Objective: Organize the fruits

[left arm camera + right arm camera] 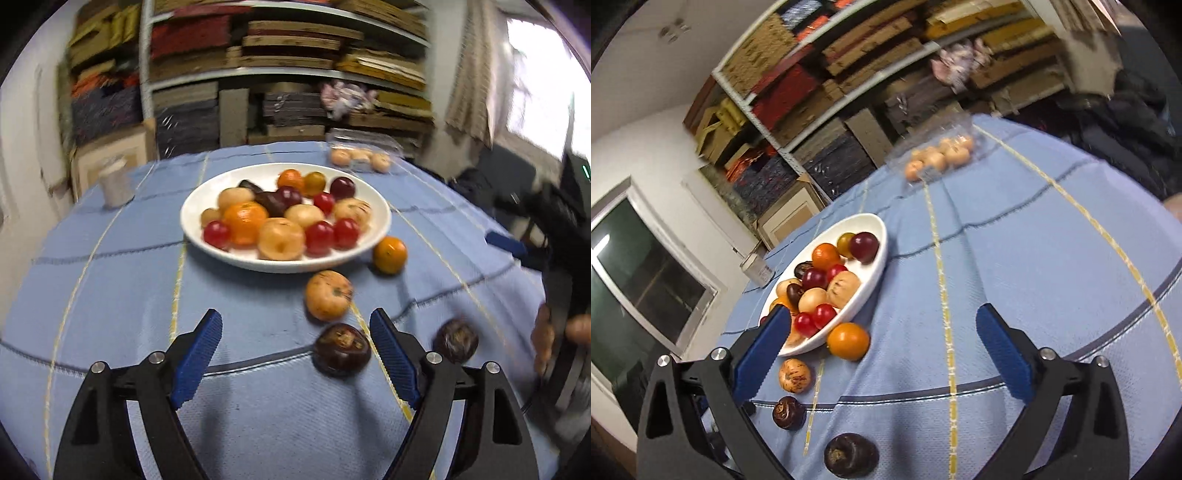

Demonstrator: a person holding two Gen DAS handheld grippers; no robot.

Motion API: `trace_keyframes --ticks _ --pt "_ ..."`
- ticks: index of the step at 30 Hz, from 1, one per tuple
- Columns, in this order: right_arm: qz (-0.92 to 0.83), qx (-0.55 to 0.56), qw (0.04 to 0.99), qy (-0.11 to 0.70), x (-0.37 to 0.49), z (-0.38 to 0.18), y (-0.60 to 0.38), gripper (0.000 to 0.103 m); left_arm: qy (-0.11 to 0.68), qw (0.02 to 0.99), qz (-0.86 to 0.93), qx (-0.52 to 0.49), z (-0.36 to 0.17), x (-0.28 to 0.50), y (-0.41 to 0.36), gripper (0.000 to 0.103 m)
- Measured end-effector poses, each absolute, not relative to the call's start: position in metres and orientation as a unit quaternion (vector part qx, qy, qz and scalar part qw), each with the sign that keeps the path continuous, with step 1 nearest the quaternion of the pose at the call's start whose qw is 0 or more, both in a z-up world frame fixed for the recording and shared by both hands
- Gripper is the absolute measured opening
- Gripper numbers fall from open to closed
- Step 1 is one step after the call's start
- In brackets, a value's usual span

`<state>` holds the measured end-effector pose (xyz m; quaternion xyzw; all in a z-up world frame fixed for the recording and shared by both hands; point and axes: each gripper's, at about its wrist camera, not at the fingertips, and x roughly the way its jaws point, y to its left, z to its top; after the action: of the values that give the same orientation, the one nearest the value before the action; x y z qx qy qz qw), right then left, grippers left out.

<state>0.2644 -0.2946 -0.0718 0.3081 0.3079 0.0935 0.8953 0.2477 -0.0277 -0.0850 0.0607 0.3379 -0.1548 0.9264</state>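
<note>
Nearest your left camera, your left gripper [295, 354] stands with its 2 blue fingers [197, 360] spread wide, nothing between them but blue cloth. Your right gripper [881, 349] is spread wide too, pinching nothing, its view tilted hard to one side.

Under both lies the table [110, 295], covered in a light blue cloth with yellow and dark lines. At its middle sits the white plate [380, 218], heaped with fruits: oranges, pale apples, small red ones and dark ones.

4 fruits lie loose on the cloth near the plate's rim. The orange [389, 254] sits just beside the rim. The pale apple [328, 300] lies near it, closer to you. The first dark fruit [341, 350] rests just inside your left gripper's right-hand finger, touching neither pad. The second dark fruit [456, 340] lies outside that finger, blurred.

From your right camera the same 4 run in a line from the plate [879, 258] towards you: orange [848, 340], apple [795, 375], dark fruit [788, 412], second dark fruit [851, 453].

At the far edge, a clear plastic box [364, 142] holds several pale round fruits. A small jar [116, 186] stands at the far left.
</note>
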Motion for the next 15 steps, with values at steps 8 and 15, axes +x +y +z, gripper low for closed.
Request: trace_keyframes --ticks 8,15 --pt "0.103 0.365 0.862 0.336 0.271 -0.088 -0.302 0.098 0.378 0.906 -0.162 0.103 -0.11 0.262 -0.047 0.083" --pt "0.109 0.35 0.865 0.342 0.269 -0.085 -0.294 0.098 0.396 0.905 -0.121 0.093 -0.116 0.274 -0.031 0.091"
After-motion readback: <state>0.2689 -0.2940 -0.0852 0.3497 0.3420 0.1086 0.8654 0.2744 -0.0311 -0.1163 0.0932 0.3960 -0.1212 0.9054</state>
